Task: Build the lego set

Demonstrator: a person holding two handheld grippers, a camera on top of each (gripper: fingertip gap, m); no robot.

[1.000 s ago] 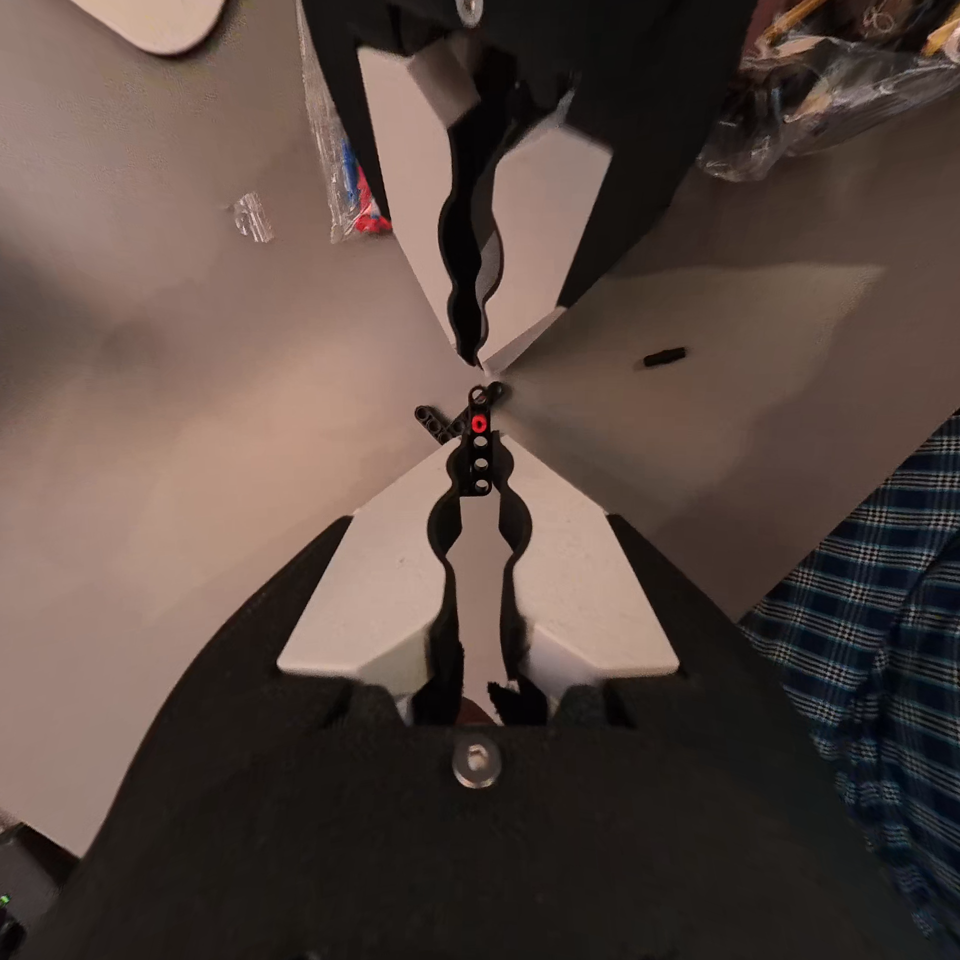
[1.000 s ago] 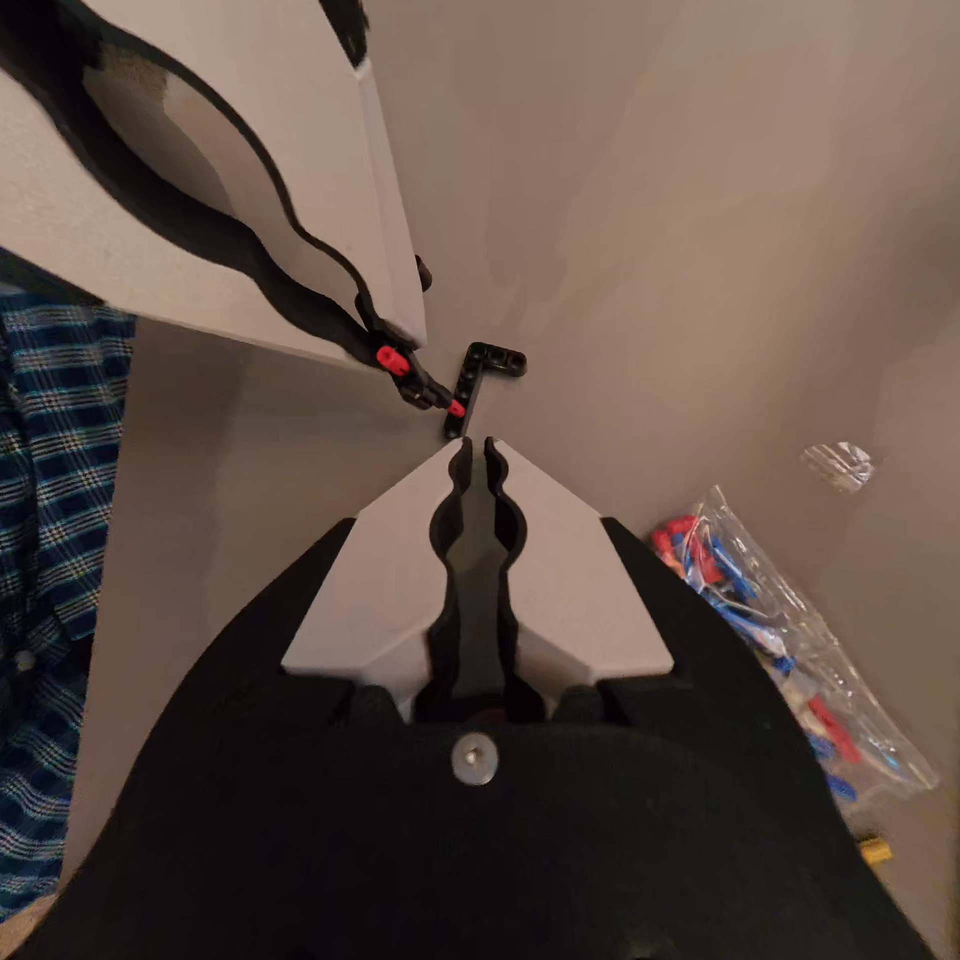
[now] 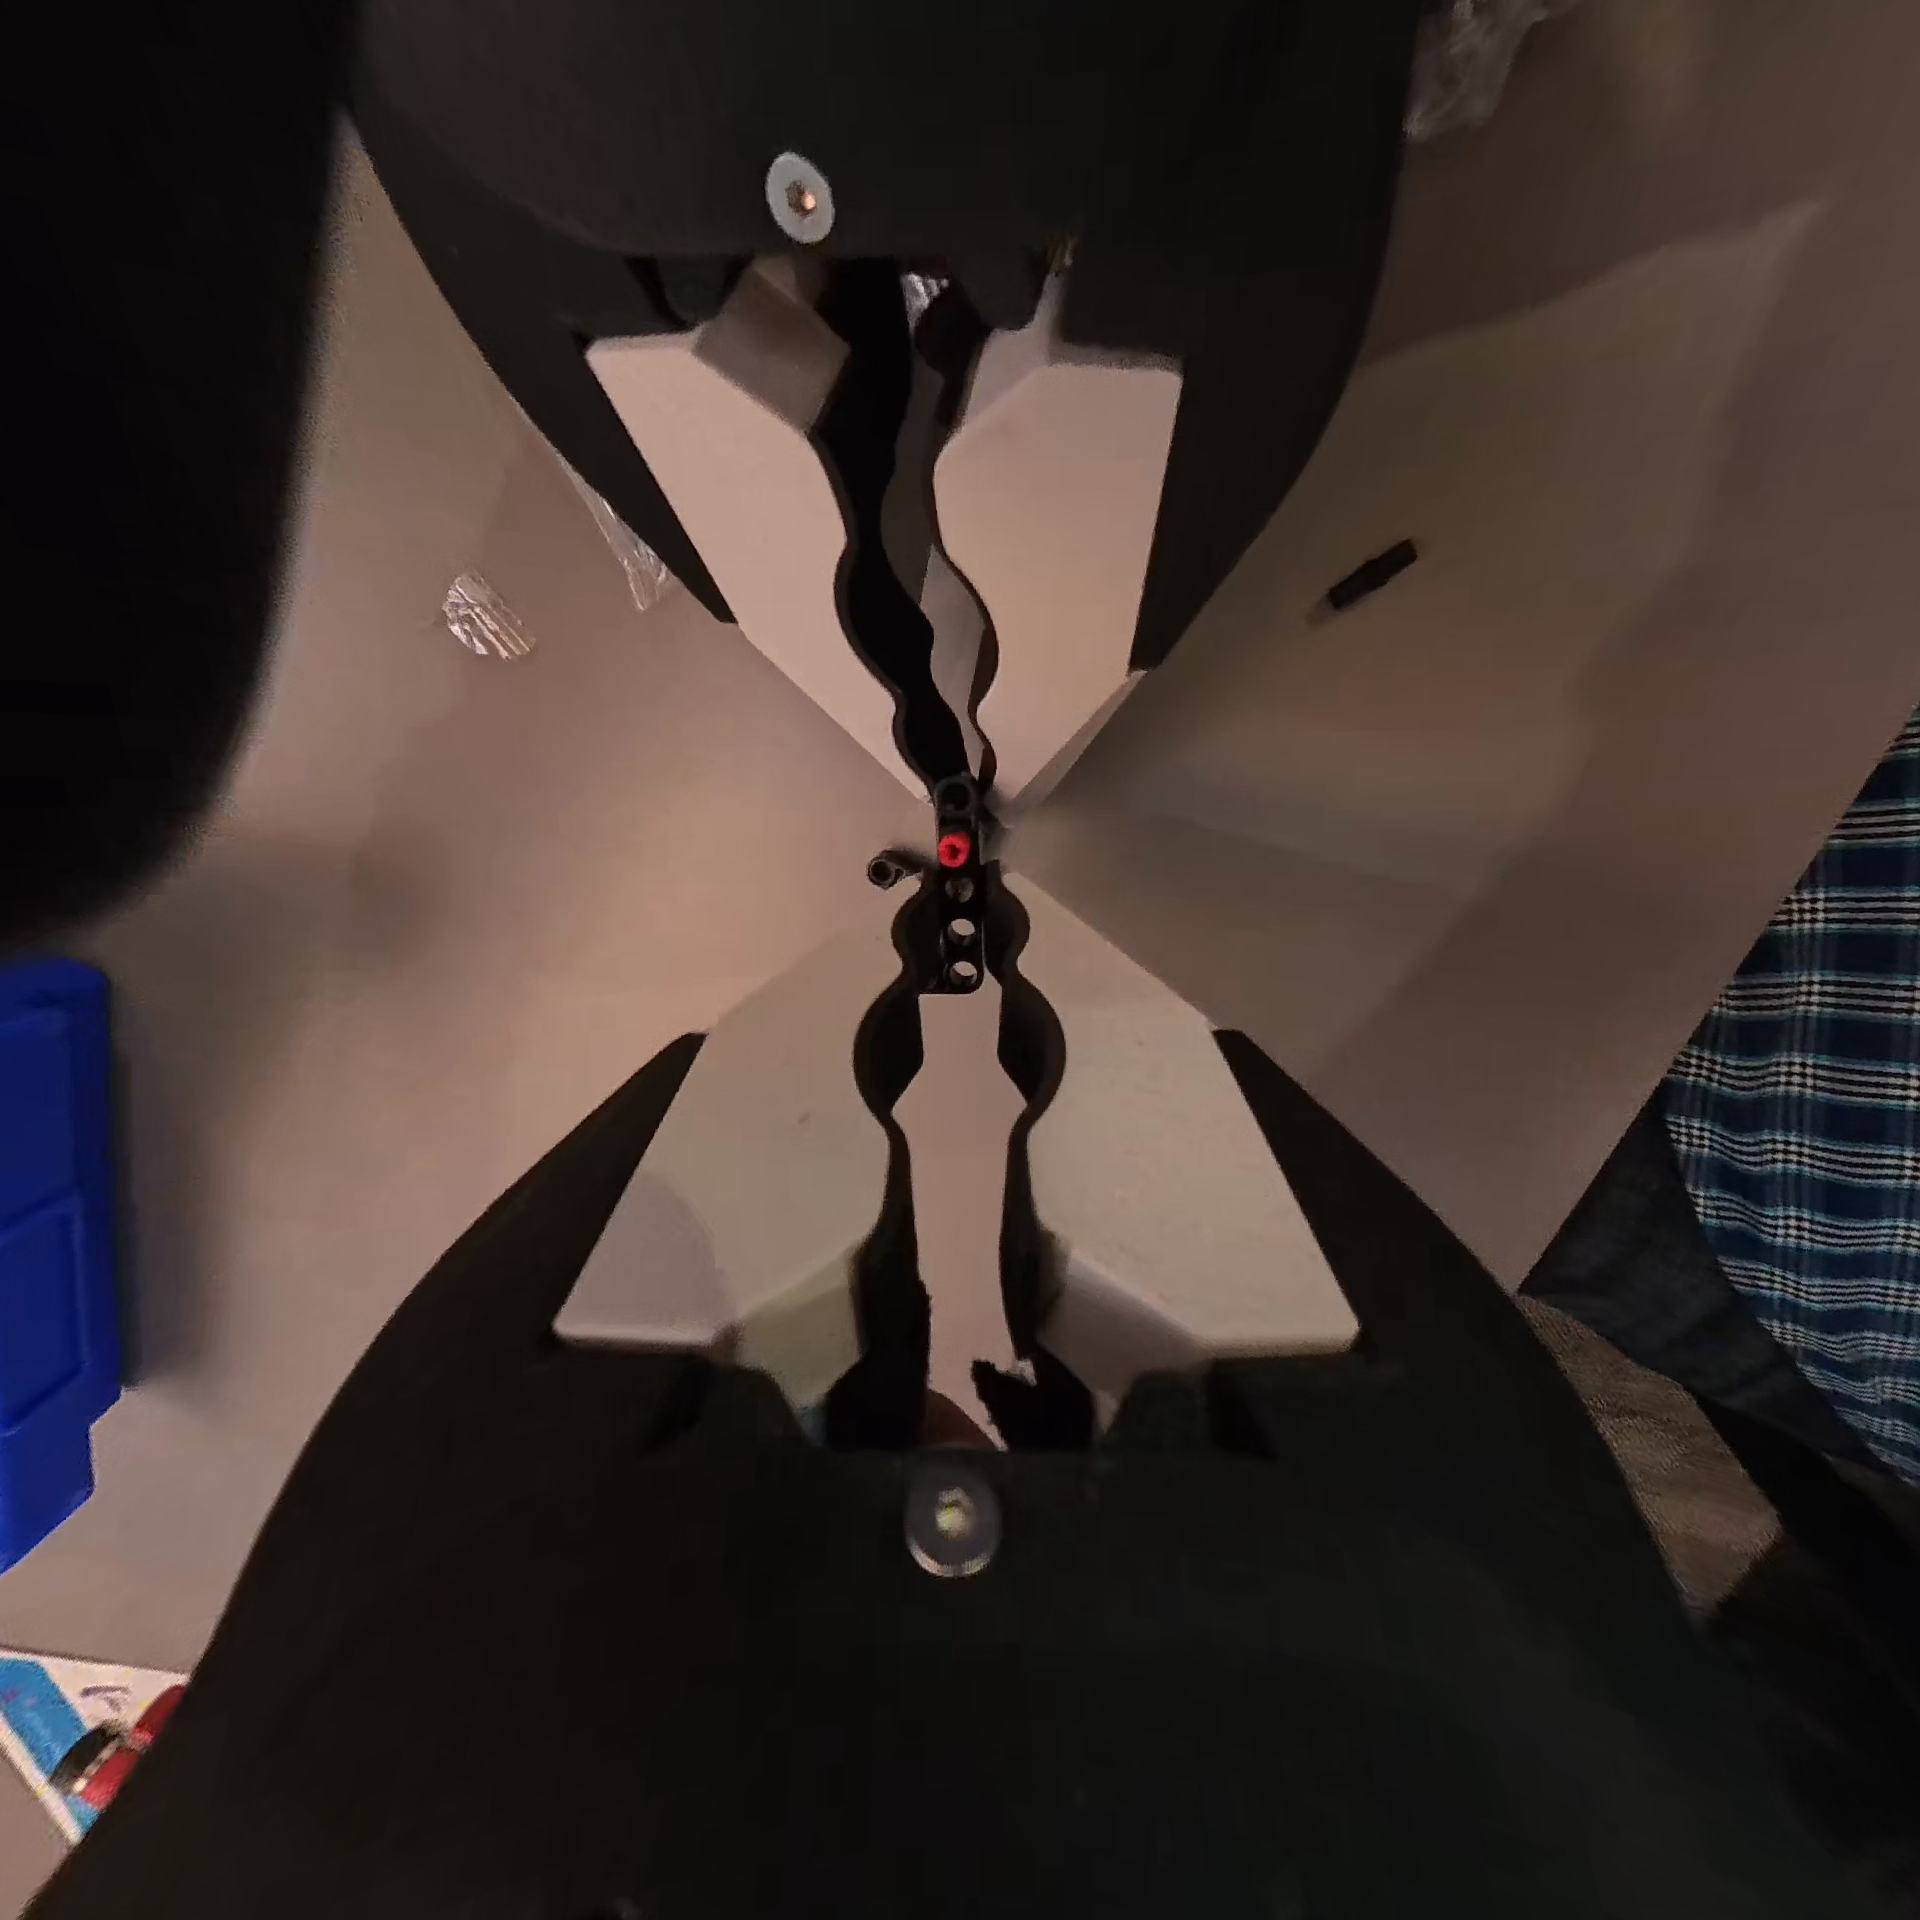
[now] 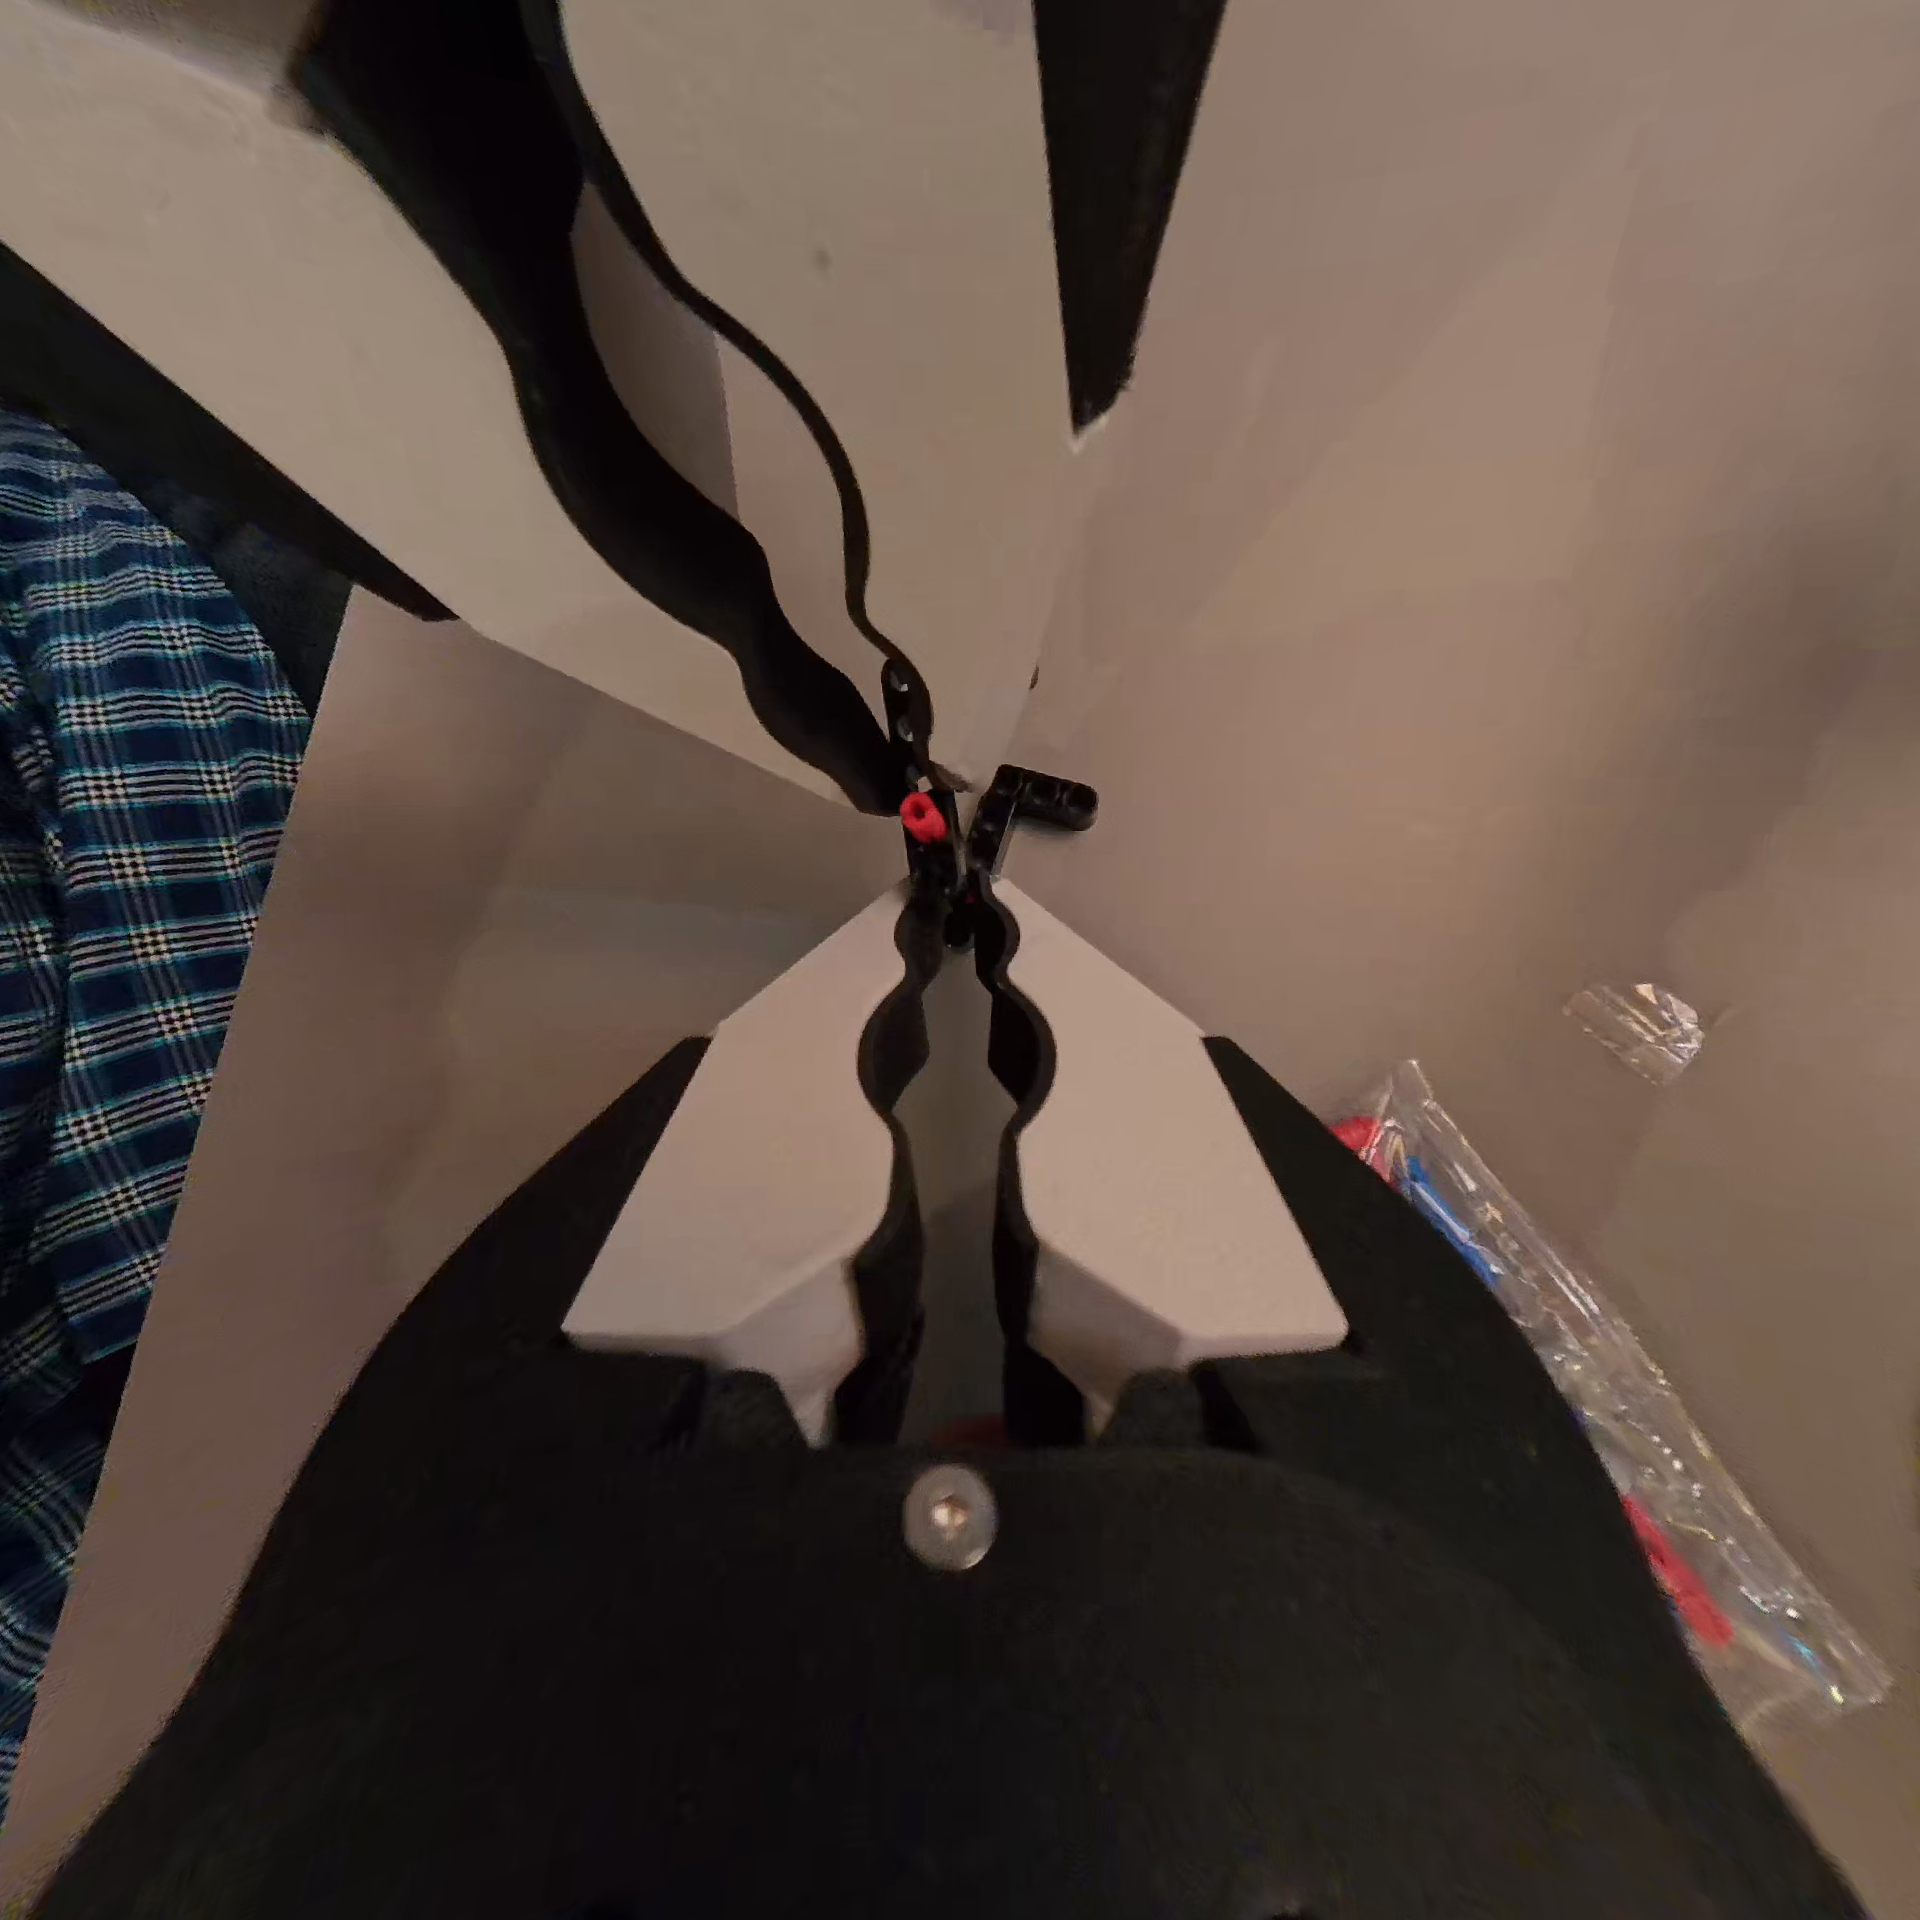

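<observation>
My left gripper (image 3: 958, 883) is shut on a straight black Lego beam (image 3: 961, 940) with a row of holes and a red pin (image 3: 951, 850) in it. A black L-shaped beam (image 4: 1039, 805) is joined to it and sticks out to the side. My right gripper (image 4: 948, 904) faces the left one tip to tip and is shut on the free end of the joined beams. In the left wrist view the right gripper (image 3: 961, 795) comes down from the top. In the right wrist view the left gripper (image 4: 914, 769) comes in from the upper left, with the red pin (image 4: 920, 816) at its tips. The assembly is held above the grey table (image 3: 1455, 831).
A small black piece (image 3: 1371, 587) and a clear plastic scrap (image 3: 486, 629) lie on the table. A blue bin (image 3: 47, 1195) and a booklet (image 3: 62, 1745) are at the left. A clear bag of red and blue parts (image 4: 1558, 1351) lies at the right. A plaid sleeve (image 3: 1818, 1039) shows at the edge. The grippers are tip to tip, or close to it.
The right gripper has moved in from beside the assembly and closed on its free end. The two grippers now meet tip to tip.
</observation>
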